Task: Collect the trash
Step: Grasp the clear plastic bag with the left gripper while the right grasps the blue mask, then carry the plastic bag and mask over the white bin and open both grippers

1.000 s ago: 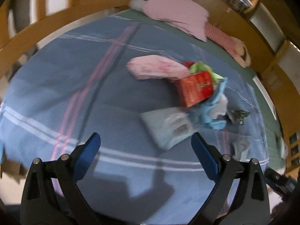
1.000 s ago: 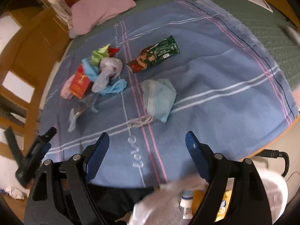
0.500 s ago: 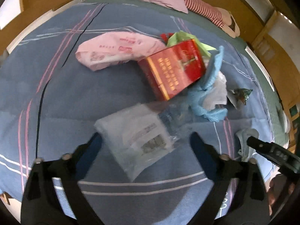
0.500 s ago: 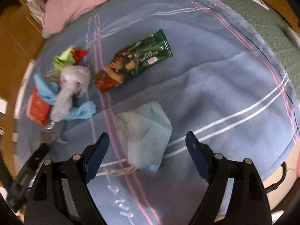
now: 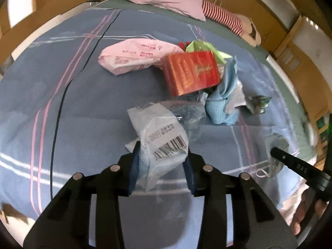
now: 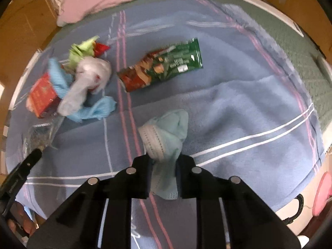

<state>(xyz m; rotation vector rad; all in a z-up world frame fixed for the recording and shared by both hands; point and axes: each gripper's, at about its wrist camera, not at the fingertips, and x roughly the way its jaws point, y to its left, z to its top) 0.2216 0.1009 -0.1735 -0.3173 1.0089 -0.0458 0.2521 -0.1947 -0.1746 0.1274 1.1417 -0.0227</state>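
Left gripper (image 5: 160, 166) pinches clear bag (image 5: 164, 139); right gripper (image 6: 162, 172) pinches face mask (image 6: 166, 137). Both items low over blanket (image 6: 238, 108), not yet binned. Left beside red box (image 5: 192, 72): pink pack (image 5: 134, 56), blue cloth (image 5: 224, 101), green paper (image 5: 205, 46); snack wrapper (image 6: 161, 69) well apart. Judged early stage.

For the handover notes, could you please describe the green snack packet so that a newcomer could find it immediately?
On the blue striped blanket, look right of the trash pile, beyond the face mask pinched in the right gripper. The green snack packet lies flat and alone, the only glossy wrapper that is green at one end and red at the other.
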